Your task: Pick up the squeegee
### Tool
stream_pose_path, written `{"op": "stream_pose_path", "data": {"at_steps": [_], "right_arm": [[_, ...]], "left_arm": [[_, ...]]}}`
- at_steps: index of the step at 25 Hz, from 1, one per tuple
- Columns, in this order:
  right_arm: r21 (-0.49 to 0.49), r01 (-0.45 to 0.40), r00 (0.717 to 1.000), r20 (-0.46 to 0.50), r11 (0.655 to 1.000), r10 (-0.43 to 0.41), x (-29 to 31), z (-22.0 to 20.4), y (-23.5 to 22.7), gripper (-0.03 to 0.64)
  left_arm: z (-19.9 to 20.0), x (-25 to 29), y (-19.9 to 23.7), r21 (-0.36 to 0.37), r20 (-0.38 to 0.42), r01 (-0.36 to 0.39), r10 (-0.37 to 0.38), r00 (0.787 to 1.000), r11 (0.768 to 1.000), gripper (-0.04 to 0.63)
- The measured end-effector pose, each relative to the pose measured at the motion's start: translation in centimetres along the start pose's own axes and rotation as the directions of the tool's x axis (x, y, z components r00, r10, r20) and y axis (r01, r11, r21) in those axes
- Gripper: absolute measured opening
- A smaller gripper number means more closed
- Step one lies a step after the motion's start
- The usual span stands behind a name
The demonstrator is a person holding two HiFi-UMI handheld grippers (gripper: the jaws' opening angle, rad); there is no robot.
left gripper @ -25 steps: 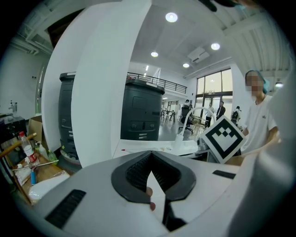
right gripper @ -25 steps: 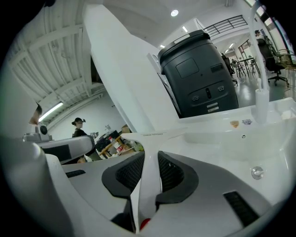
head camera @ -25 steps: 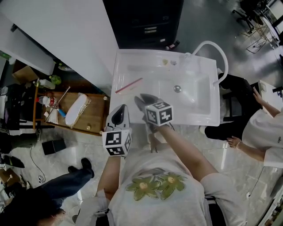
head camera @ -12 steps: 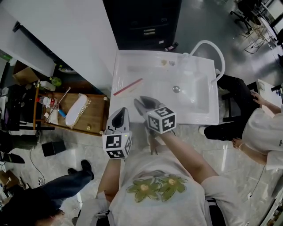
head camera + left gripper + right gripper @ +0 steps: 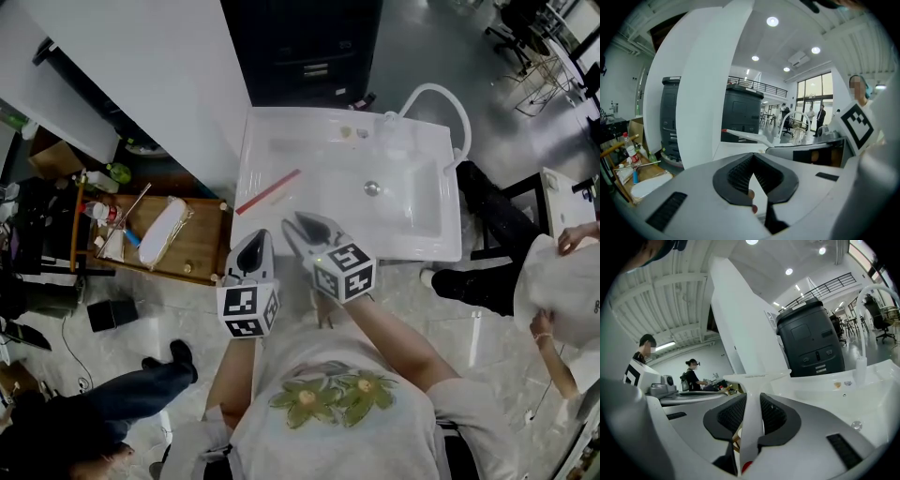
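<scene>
The squeegee [image 5: 754, 380] is white, with a T-shaped blade and a red end on its handle. My right gripper [image 5: 752, 398] is shut on the handle, and the blade stands out past the fingertips. In the head view the blade [image 5: 267, 190] shows as a red-edged strip over the left side of the white sink [image 5: 281, 131], ahead of the right gripper [image 5: 292, 223]. My left gripper [image 5: 255, 239] hangs just left of it at the sink's near edge, its jaws shut with nothing held [image 5: 752, 157]. The left gripper view catches the blade [image 5: 745, 136] from the side.
A curved white faucet hose [image 5: 441, 94] arches over the sink's far right corner. A low wooden stand [image 5: 192, 248] with bottles and cloths sits left of the sink. One person [image 5: 562, 281] stands at the right; someone's legs [image 5: 122, 394] show at bottom left.
My right gripper has risen and drawn back toward me with the squeegee still in it. The left gripper has shifted only slightly.
</scene>
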State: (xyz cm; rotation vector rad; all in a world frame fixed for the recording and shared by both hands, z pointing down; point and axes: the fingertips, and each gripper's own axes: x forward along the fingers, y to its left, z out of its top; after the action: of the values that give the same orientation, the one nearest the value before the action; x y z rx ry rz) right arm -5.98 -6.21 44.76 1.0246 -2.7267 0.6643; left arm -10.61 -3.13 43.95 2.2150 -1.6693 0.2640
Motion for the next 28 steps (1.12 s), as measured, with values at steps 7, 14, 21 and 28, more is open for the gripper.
{"op": "stream_pose_path", "data": {"at_steps": [7, 14, 21, 28], "right_arm": [[-0.04, 0.012, 0.999, 0.043, 0.999, -0.01, -2.1, 0.3, 1.6, 0.097], [-0.069, 0.035, 0.998, 0.058, 0.997, -0.031, -4.1, -0.1, 3.0, 0.097], [-0.108, 0.068, 0.996, 0.06, 0.992, -0.062, -5.6, -0.9, 4.1, 0.097], [-0.118, 0.073, 0.996, 0.061, 0.99, -0.066, -7.3, -2.0, 5.4, 0.097]], "left_arm": [[-0.4, -1.1, -0.9, 0.004, -0.004, 0.025, -0.025, 1.0, 1.0, 0.009], [-1.1, -2.5, -1.4, -0.01, -0.003, 0.04, -0.04, 0.999, 0.999, 0.009], [-1.2, -4.0, -2.3, -0.019, 0.015, 0.059, -0.059, 0.998, 0.998, 0.009], [-2.2, -5.8, -3.6, -0.017, 0.017, 0.073, -0.073, 0.997, 0.997, 0.009]]}}
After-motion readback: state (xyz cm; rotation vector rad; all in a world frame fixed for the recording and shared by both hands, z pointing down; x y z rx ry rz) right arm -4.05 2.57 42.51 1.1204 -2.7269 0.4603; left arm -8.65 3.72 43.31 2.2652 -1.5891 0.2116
